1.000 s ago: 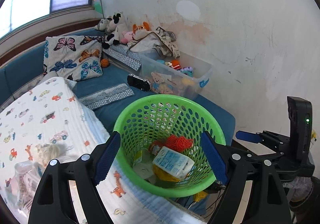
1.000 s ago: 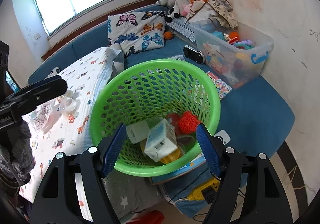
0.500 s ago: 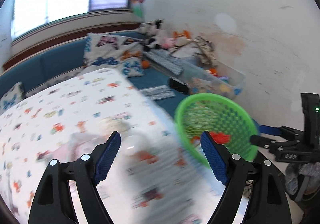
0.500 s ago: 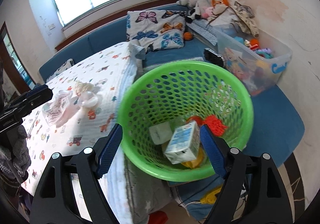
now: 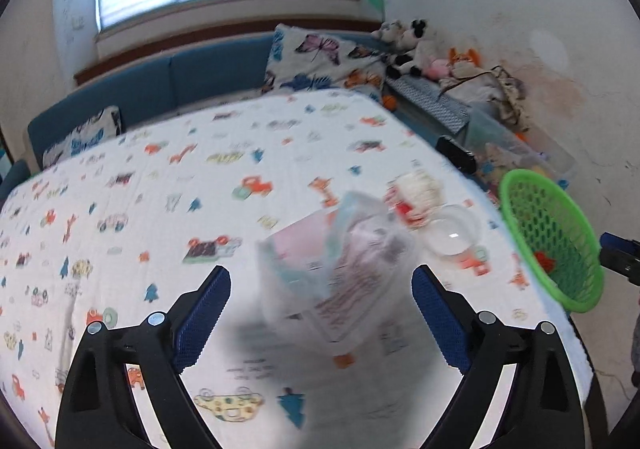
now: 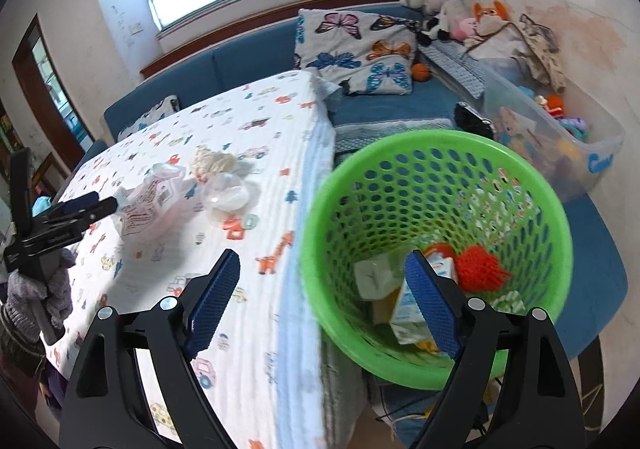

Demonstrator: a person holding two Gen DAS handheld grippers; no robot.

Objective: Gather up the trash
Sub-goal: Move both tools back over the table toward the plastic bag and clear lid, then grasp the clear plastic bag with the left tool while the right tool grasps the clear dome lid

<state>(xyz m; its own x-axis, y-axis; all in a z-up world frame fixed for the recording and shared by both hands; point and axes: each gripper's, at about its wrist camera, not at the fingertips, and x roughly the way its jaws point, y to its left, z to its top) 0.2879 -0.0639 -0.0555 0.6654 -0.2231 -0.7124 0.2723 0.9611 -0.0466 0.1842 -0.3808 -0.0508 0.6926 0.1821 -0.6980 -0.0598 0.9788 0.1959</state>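
Left wrist: left gripper (image 5: 320, 313) jaws spread wide over crumpled plastic bag (image 5: 340, 269) near worktop's (image 5: 160, 209) right edge; right gripper (image 6: 320, 301) jaws released, above green basket's (image 6: 532, 193) rim beside that edge.

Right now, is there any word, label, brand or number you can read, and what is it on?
Nothing reads whole.
Plastic wrapper: red print lines and a small label, too blurred.
Toy bin: blue lettering, starts with "C", rest unclear.
Carton in the green basket: blue print, unreadable.
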